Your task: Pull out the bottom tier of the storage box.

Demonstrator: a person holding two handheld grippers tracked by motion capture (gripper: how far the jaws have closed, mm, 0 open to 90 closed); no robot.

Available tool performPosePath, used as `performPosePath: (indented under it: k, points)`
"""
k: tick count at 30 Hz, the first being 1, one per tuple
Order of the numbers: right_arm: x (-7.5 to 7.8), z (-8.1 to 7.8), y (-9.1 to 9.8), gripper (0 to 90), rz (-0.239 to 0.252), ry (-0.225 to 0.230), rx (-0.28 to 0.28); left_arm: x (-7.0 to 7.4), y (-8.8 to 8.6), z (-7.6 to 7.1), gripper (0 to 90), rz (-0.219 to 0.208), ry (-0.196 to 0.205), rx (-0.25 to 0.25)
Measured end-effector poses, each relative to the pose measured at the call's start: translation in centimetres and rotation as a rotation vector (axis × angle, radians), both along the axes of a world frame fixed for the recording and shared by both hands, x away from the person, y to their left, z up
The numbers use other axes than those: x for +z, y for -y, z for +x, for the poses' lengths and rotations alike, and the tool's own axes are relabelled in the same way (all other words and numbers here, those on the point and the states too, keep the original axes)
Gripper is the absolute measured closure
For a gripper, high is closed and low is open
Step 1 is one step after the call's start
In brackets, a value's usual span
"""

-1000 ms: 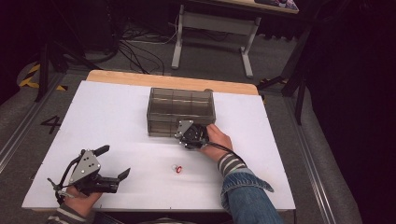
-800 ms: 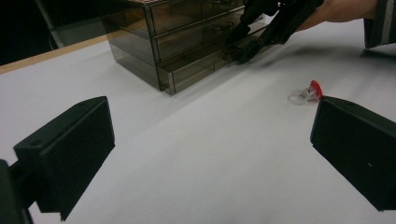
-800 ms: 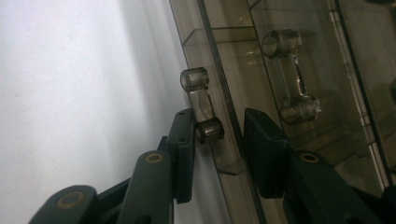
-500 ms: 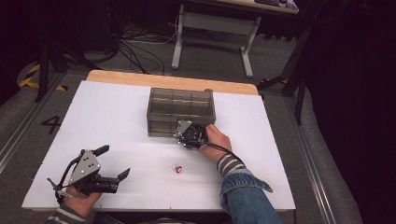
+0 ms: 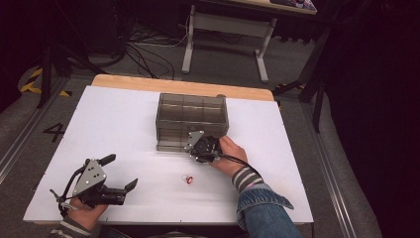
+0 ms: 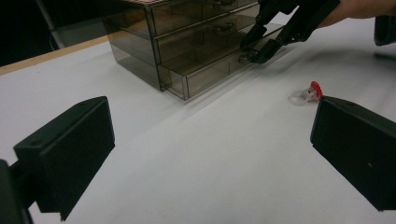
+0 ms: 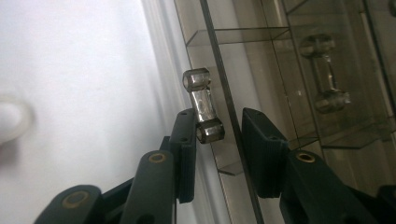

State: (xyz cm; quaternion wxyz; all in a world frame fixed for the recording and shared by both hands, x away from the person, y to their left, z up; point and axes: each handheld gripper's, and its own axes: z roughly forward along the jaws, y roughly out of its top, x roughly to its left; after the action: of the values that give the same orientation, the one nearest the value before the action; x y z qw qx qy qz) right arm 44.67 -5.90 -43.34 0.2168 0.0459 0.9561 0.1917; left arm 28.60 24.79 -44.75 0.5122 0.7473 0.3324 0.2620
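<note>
The counter [image 5: 124,119] is a white sheet with a smoked-plastic drawer unit [image 5: 190,119] standing near its far middle. In the left gripper view the bottom drawer [image 6: 215,70] juts a little out of the unit's front.

The right gripper [image 5: 198,148] is at that drawer's front. In the right gripper view its jaws have just been closing and straddle the clear handle [image 7: 201,109]: one pad lies just beside the handle's lower knob, the other sits on the far side of the drawer's front edge. There is a slight gap, so I read the jaws as not yet clenched on it, though the grip looks close.

The left gripper [image 5: 119,173] rests released near the counter's front left corner, jaws wide apart, nothing between them.

A small ring [image 5: 187,179] with a red bit lies loose on the counter, between the two grippers and well apart from the unit.

The step in hand seems to be moving the bottom drawer by its handle. To do it well:
- centre the pads on the handle's bar rather than the knob, so it cannot slip off the end
- close fully before moving
- move straight along the drawer's line; the unit looks light and may slide or tip if dragged sideways
</note>
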Motion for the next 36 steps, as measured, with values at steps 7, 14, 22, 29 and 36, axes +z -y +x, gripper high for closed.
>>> performPosePath:
  k: [7, 14, 22, 29, 36]
  points:
    - [0.1, -1.0, 0.1, 67.6, -0.008, -0.025, 0.019, 0.0, 0.0, 0.0, 0.5, 0.0, -0.003, -0.001]
    - [0.0, -1.7, 0.3, 68.2, -0.006, -0.042, 0.036, 0.0, 0.0, 0.0, 0.5, 0.001, -0.003, 0.0]
    - [-0.1, -2.4, 0.3, 68.9, -0.004, -0.049, 0.046, 0.0, 0.0, 0.0, 0.5, -0.001, -0.002, 0.0]
    - [-0.4, -2.7, 0.6, 68.7, 0.002, -0.068, 0.044, 0.0, 0.0, 0.0, 0.5, 0.0, 0.0, 0.001]
    - [0.2, -2.8, 0.9, 65.4, 0.045, -0.08, 0.052, 0.0, 0.1, 0.1, 0.5, -0.002, -0.002, -0.001]
